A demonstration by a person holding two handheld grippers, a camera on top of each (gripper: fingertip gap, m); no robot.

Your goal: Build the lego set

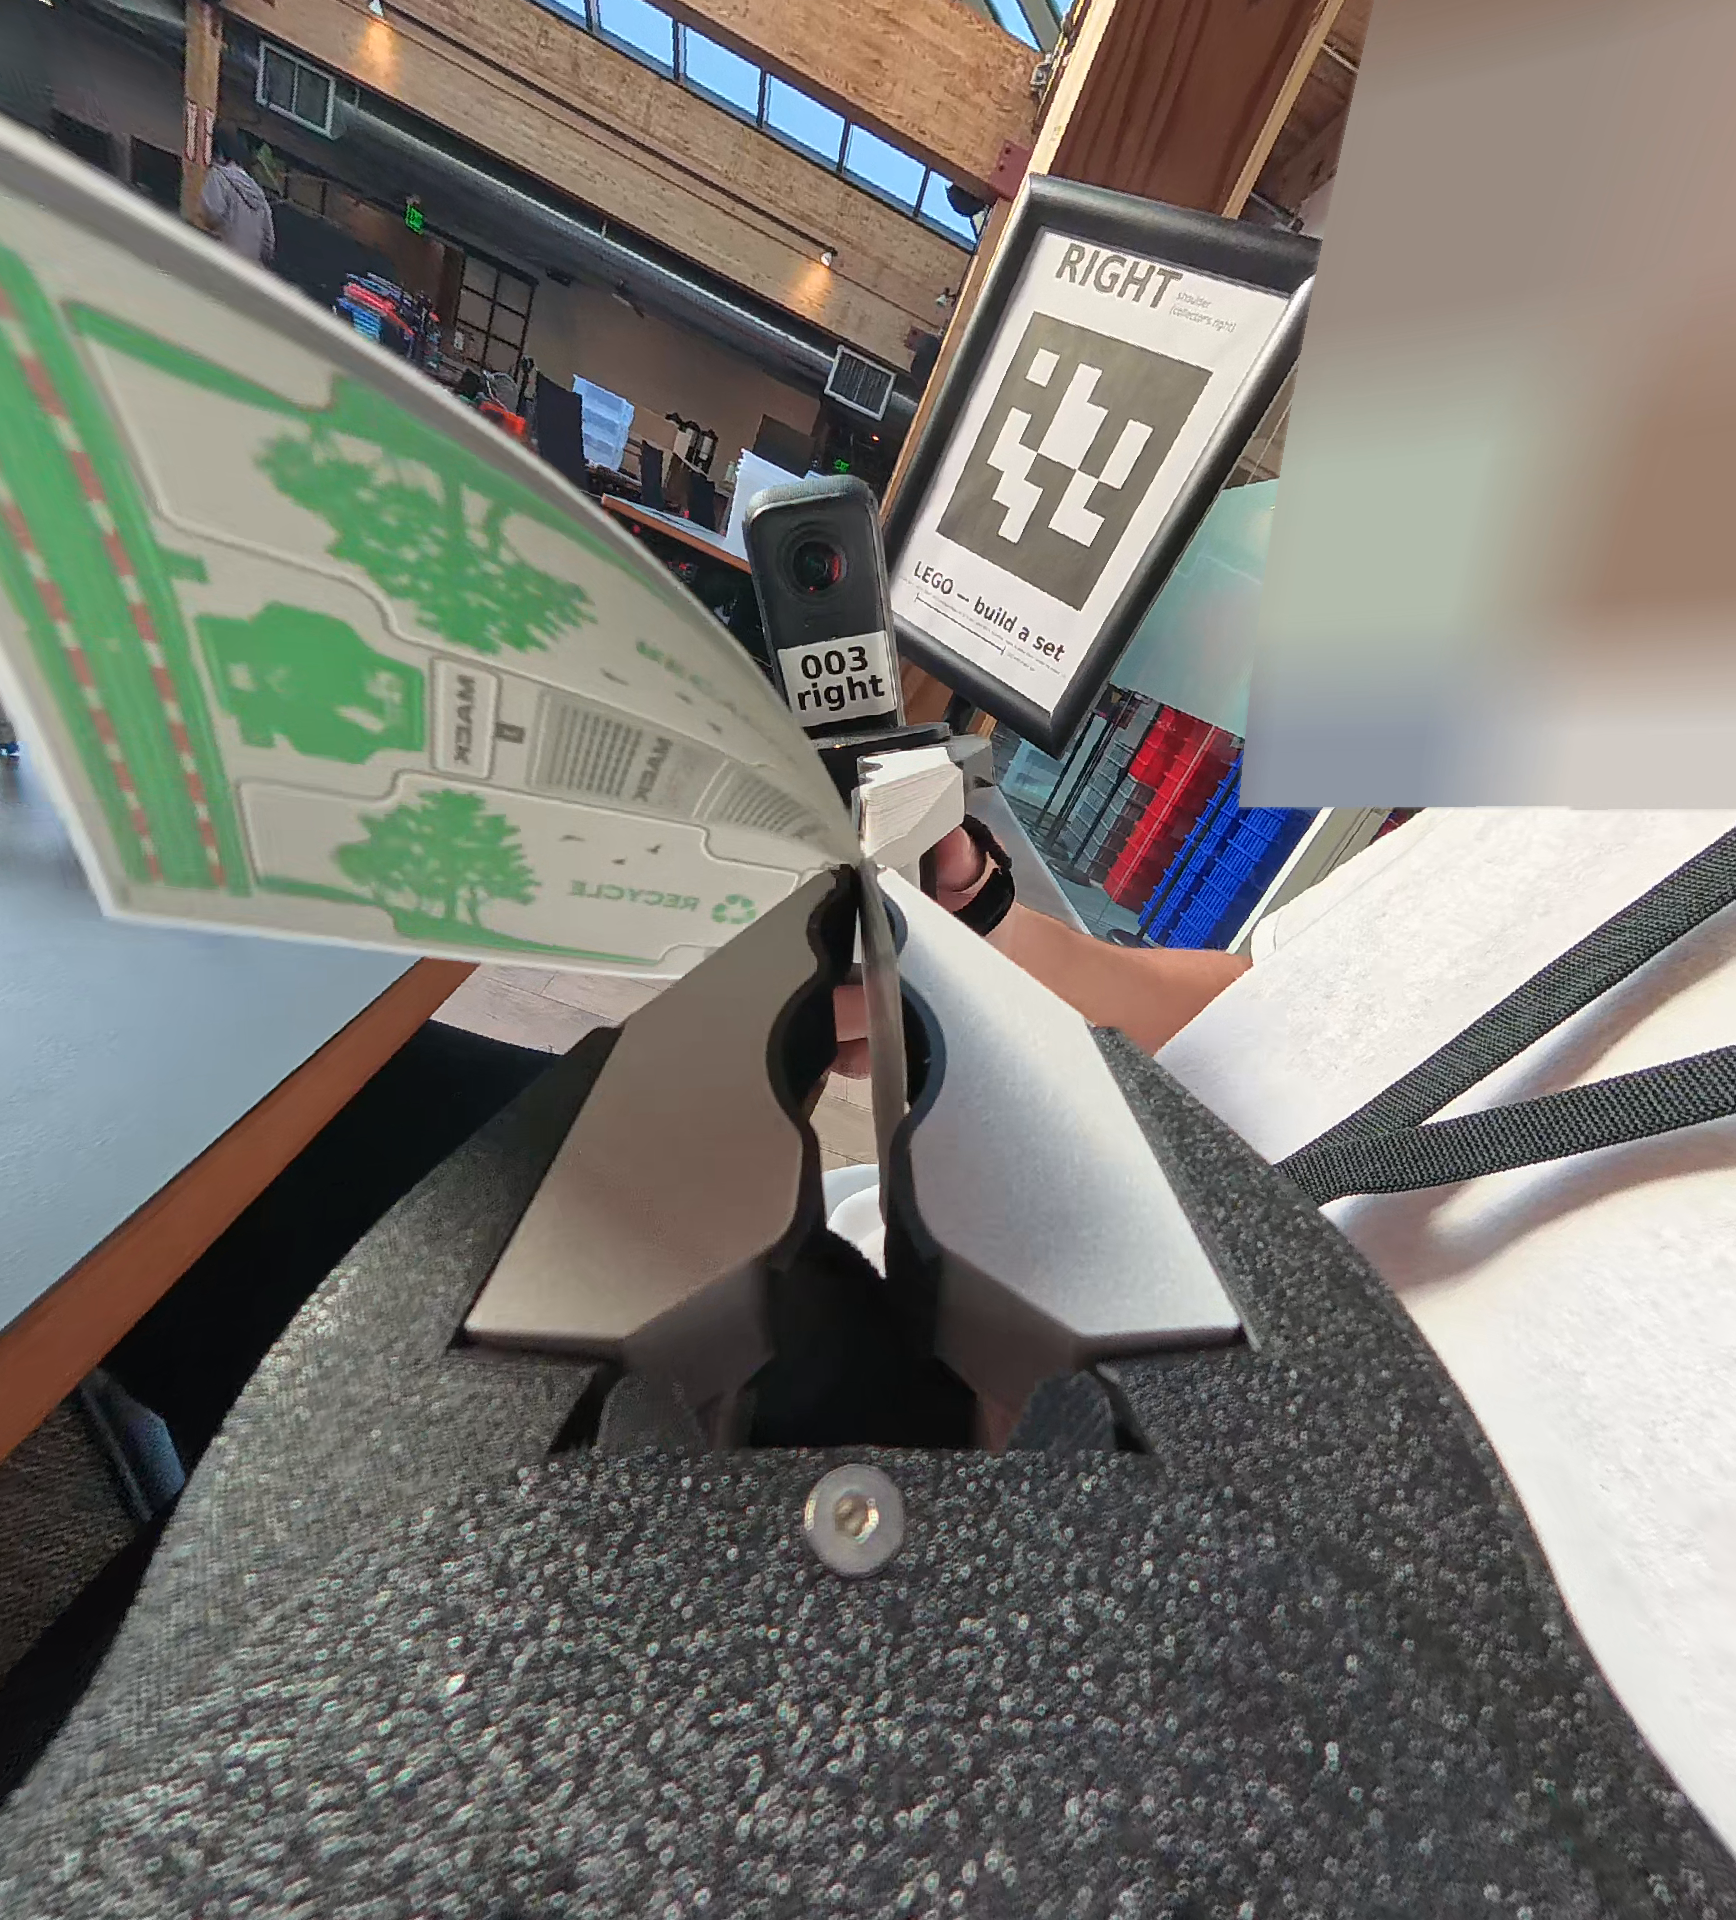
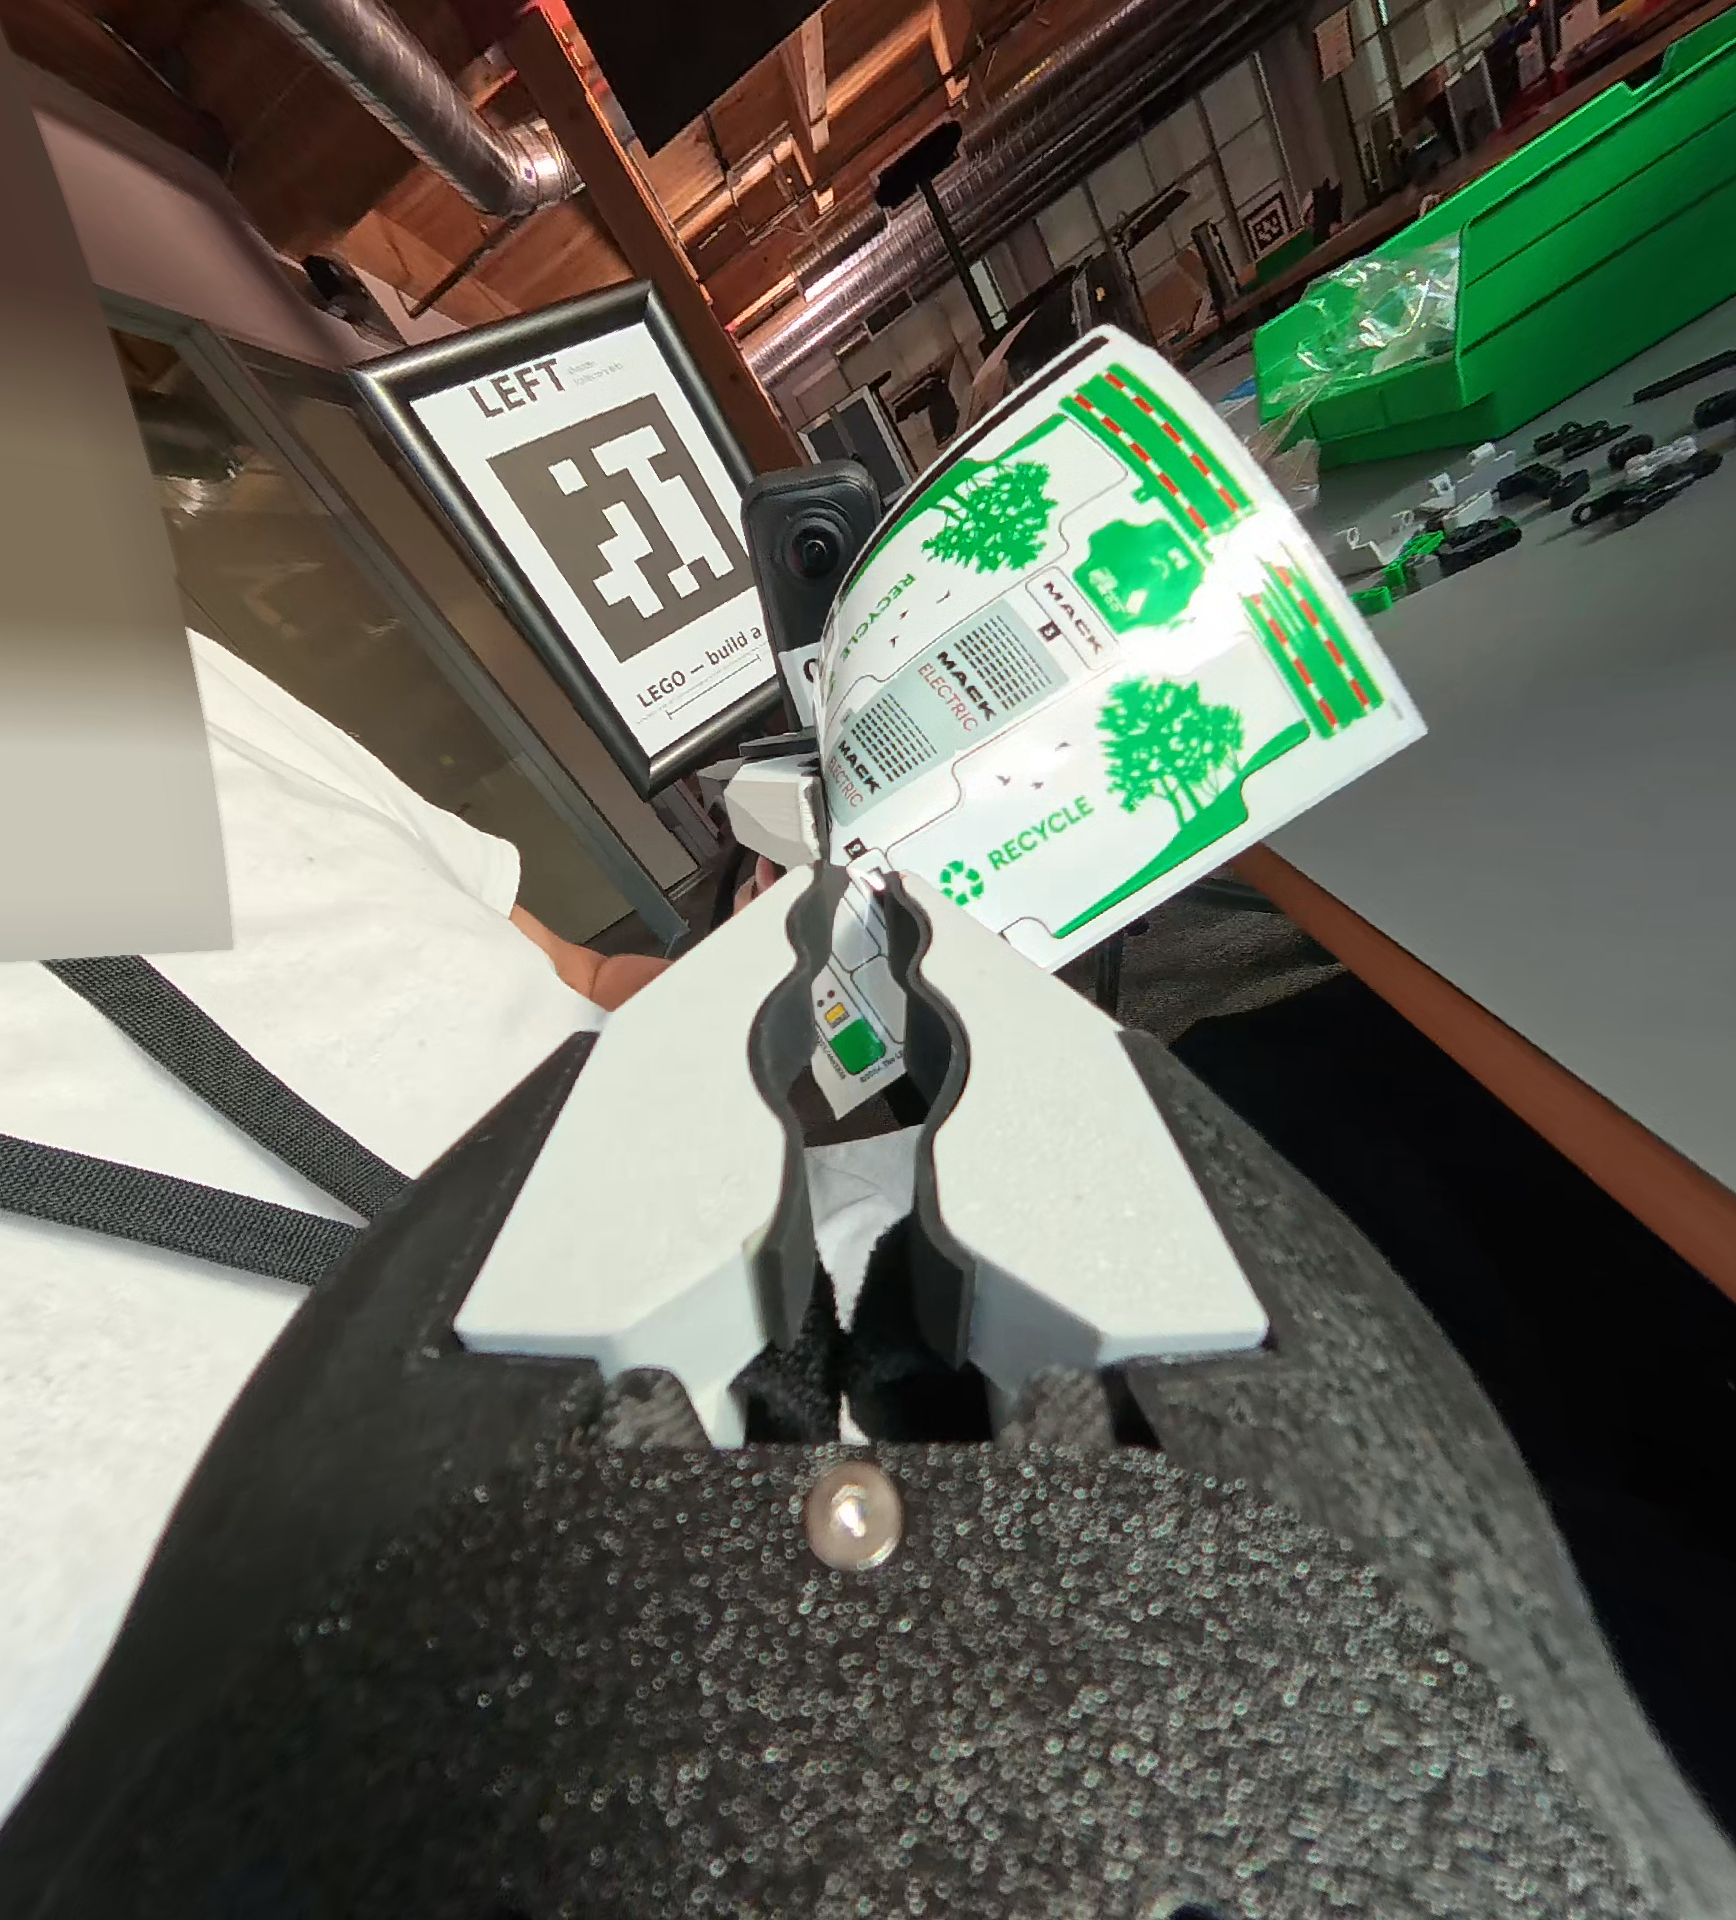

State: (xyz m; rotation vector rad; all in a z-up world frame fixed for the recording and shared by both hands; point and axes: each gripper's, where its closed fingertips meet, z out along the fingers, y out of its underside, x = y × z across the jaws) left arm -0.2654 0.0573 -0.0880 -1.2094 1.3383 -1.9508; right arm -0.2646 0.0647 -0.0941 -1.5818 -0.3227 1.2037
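Sticker sheet [image 2: 1103,665]: white, printed with green trees, green-and-red stripes and grey grille panels; held in the air off the near edge of the bench, curling up and away toward 1 o'clock in the right wrist view and toward 10 o'clock in the left wrist view [image 1: 324,623].
Right gripper [image 2: 859,883]: fingers pressed together on the lower corner of the sticker sheet, whose end hangs down in the gap between them.
Left gripper [image 1: 859,883]: fingers pinching the same sheet, seen edge-on as a thin strip running down between them.
Meeting point: the two grippers face each other tip to tip; each view shows the other's white fingertip and black camera just past its own tips, at 12 o'clock.
Bench [image 2: 1570,831]: grey top with an orange-brown edge, at 3 o'clock in the right wrist view and at 9 o'clock in the left.
Lego parts [image 2: 1570,488]: small black, white and green pieces scattered on the bench at 2 o'clock, well apart from the sheet.
Green bin [image 2: 1570,260]: on the bench beyond the parts, with a crumpled clear bag [image 2: 1363,322] at its front.
Framed marker signs: one on a stand behind each gripper, [image 1: 1092,457] and [image 2: 583,520].
In the way: the curled sheet covers most of the bench in the left view; the person's white shirt [image 1: 1466,1143] with black straps fills the side nearest the body.
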